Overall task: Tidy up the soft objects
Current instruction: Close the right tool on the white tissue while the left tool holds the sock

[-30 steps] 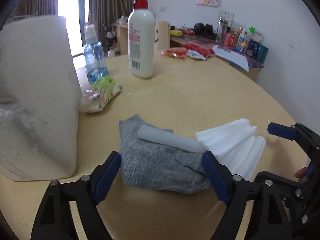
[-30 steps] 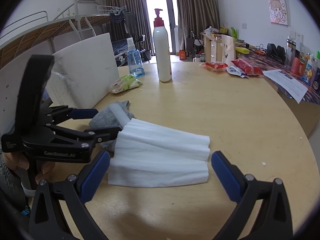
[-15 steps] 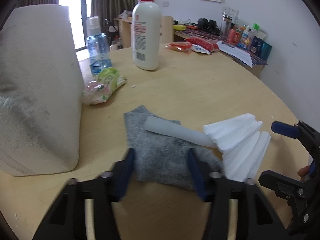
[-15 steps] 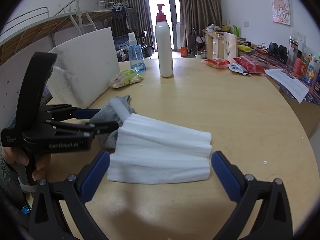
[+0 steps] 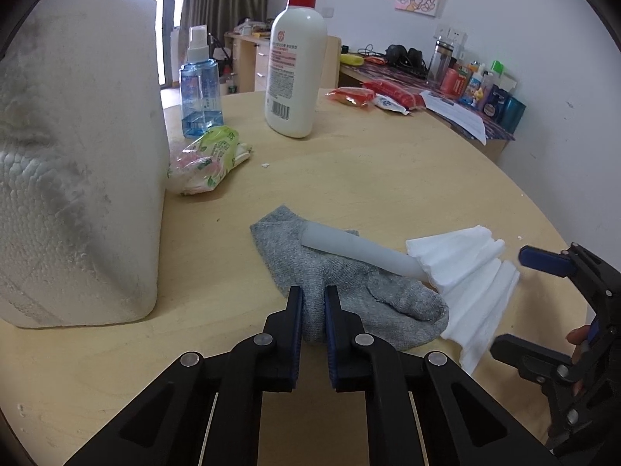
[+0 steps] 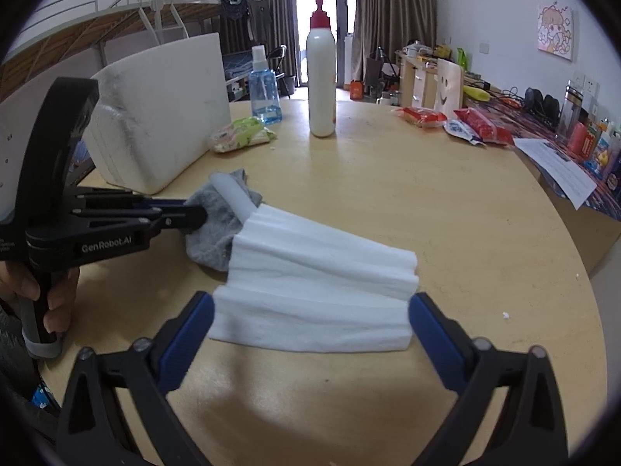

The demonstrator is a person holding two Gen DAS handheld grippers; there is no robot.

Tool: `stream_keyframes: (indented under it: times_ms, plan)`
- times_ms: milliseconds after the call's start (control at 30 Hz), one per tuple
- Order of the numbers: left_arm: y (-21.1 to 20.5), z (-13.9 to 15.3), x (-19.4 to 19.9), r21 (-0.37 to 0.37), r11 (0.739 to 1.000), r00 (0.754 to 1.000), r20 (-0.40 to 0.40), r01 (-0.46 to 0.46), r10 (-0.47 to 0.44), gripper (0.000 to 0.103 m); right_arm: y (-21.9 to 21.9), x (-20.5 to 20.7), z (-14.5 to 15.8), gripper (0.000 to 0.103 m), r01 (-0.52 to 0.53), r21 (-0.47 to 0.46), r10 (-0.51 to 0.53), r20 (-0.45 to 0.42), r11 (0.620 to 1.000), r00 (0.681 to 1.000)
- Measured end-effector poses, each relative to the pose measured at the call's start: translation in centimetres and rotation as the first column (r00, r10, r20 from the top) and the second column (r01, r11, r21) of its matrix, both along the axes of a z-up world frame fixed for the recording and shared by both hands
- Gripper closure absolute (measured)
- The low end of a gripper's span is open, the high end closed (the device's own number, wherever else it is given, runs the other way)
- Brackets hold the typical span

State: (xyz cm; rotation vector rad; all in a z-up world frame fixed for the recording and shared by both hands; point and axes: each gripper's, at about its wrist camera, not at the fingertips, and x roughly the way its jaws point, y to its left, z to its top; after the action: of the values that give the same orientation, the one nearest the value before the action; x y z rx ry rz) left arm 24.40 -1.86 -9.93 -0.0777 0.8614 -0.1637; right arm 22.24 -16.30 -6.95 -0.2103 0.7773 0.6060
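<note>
A grey sock [image 5: 349, 283] lies on the round wooden table [image 5: 368, 178] with a pale soft tube [image 5: 357, 250] across it. My left gripper [image 5: 312, 295] is shut on the sock's near edge, and the fabric is pinched between the blue pads. The right wrist view shows the same grip [image 6: 198, 215] on the sock [image 6: 217, 229], beside the tube [image 6: 233, 194]. A folded white cloth [image 6: 318, 272] partly overlaps the sock. My right gripper [image 6: 310, 303] straddles the cloth's near end. Its jaws are closing, with the pads right at the cloth's two side edges. The cloth [image 5: 465, 272] and right gripper [image 5: 516, 306] also show at the right of the left wrist view.
A big white foam block [image 5: 77, 174] stands at the left. Behind it are a wipes packet [image 5: 209, 159], a blue spray bottle [image 5: 200, 93] and a tall lotion bottle [image 5: 295, 70]. Snack packets [image 5: 372, 97] lie at the far edge. The table's rim curves close on the right.
My left jaws went from wide open around the sock to shut on its near edge. The right jaws narrowed slightly toward the white cloth. Neither hand shifted much.
</note>
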Motion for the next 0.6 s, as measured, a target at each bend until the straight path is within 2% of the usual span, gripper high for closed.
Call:
stream_keyframes:
  times_ms: [100,433,600]
  plan:
    - [-0.1,0.0,0.0,-0.001,1.000,1.000,-0.001,0.003,-0.003,0.092,0.4,-0.1,-0.3,0.027,-0.025,-0.011,0.025,-0.010,1.000,1.000]
    - [0.1,0.0,0.0,-0.010,1.000,1.000,-0.003,0.001,-0.001,0.092,1.1,-0.3,-1.1,0.027,-0.031,-0.081,0.030,-0.019,0.996,0.999]
    - [0.0,-0.1,0.0,-0.011,1.000,1.000,-0.005,0.004,-0.004,0.092,0.9,0.1,-1.0,0.043,-0.030,-0.072,0.028,-0.022,0.997,0.999]
